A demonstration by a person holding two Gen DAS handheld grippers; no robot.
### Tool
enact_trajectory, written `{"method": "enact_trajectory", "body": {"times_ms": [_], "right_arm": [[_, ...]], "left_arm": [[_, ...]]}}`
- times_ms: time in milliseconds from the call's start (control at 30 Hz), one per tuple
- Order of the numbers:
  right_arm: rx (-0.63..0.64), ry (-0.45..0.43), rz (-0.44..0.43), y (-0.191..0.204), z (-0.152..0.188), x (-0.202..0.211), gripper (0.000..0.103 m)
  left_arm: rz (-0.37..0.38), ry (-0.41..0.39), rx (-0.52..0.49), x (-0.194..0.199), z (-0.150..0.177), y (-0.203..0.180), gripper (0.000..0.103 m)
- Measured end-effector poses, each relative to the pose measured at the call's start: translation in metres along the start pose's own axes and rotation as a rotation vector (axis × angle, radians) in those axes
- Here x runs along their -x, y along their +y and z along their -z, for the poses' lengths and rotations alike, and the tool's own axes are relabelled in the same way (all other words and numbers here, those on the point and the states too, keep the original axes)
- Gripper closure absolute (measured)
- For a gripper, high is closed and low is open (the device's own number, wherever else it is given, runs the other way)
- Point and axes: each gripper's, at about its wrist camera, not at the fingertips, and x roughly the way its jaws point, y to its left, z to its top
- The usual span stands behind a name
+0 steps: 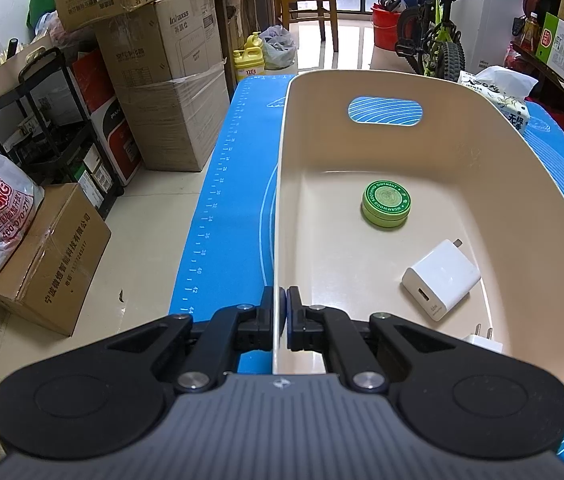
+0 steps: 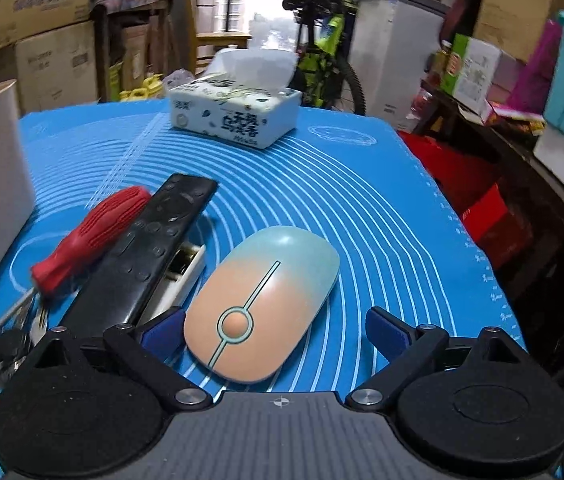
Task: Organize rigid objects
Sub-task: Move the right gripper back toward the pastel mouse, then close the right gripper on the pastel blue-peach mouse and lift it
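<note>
Blurred clutter behind mat (image 2: 362, 208), second charger (image 1: 482, 342) half hidden, screwdriver (image 2: 90, 236) shaft cut off

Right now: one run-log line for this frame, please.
left hand-held gripper: shut on bin wall | right hand-held gripper: open, straddling mouse | in bin: green tin, white charger

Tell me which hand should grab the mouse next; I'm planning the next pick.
Right. The right gripper is open with the mouse between its fingers, while the left gripper is shut on the bin wall, likely steadying it.
</note>
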Motion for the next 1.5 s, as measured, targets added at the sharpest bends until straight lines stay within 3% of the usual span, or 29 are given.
{"method": "enact_trajectory", "body": {"times_ms": [167, 233, 300, 600, 1067, 1333, 1500], "right_arm": [[-0.037, 0.001, 0.027, 0.001, -0.008, -0.010, 0.007], [-0.041, 0.007, 0.038, 0.003, -0.012, -0.014, 0.013], [-0.067, 0.010, 0.019, 0.005, -0.015, -0.015, 0.027], [-0.145, 0.005, 0.017, 0.007, -0.011, -0.010, 0.035], [-0.190, -0.082, -0.019, -0.004, -0.006, 0.028, 0.039], [-0.179, -0.066, -0.026, -0.006, -0.002, 0.028, 0.040], [-0.168, 0.001, -0.029, -0.008, 0.002, 0.018, 0.040]], "left_arm": [[-0.002, -0.002, -0.002, 0.000, 0.001, 0.001, 0.097], [-0.002, -0.002, -0.002, 0.000, 0.001, 0.001, 0.097], [-0.002, -0.001, -0.002, 0.000, 0.001, 0.001, 0.097], [0.000, -0.001, -0.002, 0.001, 0.001, 0.001, 0.097], [-0.002, -0.001, -0.003, 0.001, 0.000, 0.001, 0.097], [-0.002, -0.002, -0.002, 0.000, 0.001, 0.000, 0.097], [-0.002, -0.002, -0.002, 0.001, 0.001, 0.000, 0.097]]}}
